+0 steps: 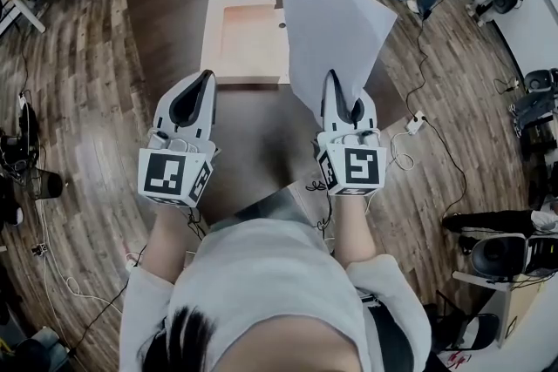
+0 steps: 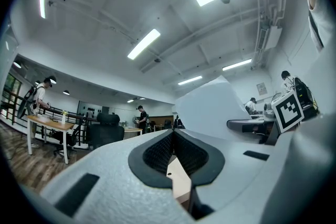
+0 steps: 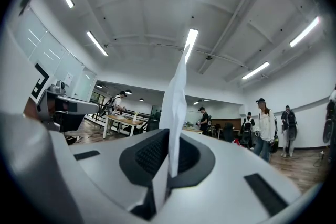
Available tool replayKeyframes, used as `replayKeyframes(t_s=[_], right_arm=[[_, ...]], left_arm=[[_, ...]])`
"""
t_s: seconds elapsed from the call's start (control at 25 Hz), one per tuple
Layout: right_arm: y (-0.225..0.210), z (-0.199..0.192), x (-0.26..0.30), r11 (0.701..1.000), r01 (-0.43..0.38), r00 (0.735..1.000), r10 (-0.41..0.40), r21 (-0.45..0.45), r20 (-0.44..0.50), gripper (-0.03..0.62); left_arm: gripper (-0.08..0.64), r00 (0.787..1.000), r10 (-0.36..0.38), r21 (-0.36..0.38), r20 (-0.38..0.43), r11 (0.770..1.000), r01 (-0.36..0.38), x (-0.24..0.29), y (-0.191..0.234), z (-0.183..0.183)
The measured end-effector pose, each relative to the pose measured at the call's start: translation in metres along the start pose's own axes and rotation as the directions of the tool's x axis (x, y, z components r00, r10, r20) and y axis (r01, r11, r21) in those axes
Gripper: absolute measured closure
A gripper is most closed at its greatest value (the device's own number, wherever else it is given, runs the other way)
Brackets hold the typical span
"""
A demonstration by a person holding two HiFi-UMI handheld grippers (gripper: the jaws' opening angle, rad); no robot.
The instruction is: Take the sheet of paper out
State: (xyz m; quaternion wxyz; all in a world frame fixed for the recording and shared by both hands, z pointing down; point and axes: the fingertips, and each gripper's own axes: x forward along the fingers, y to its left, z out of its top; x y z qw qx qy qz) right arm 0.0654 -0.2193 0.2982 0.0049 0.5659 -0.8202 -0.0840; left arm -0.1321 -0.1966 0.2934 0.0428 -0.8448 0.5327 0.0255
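Right hand-held gripper (image 1: pixel 331 87) pinches one sheet of paper (image 1: pixel 336 22) near one folder (image 1: pixel 248 43).

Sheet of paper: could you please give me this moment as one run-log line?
sheet of paper: held up | right hand-held gripper: shut on sheet of paper | left hand-held gripper: shut, empty | tan folder: on table
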Motion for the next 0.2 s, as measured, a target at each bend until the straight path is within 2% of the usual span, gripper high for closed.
replayKeyframes(t_s=[0.2], right_arm=[[-0.003,-0.0002,-0.0003,1.0,0.004,1.0,-0.004,-0.002,0.0,0.578]], left_arm=[[0.551,1.0,0.002,-0.003,-0.001,1.0,-0.002,0.0012,-0.0014,0.0005]])
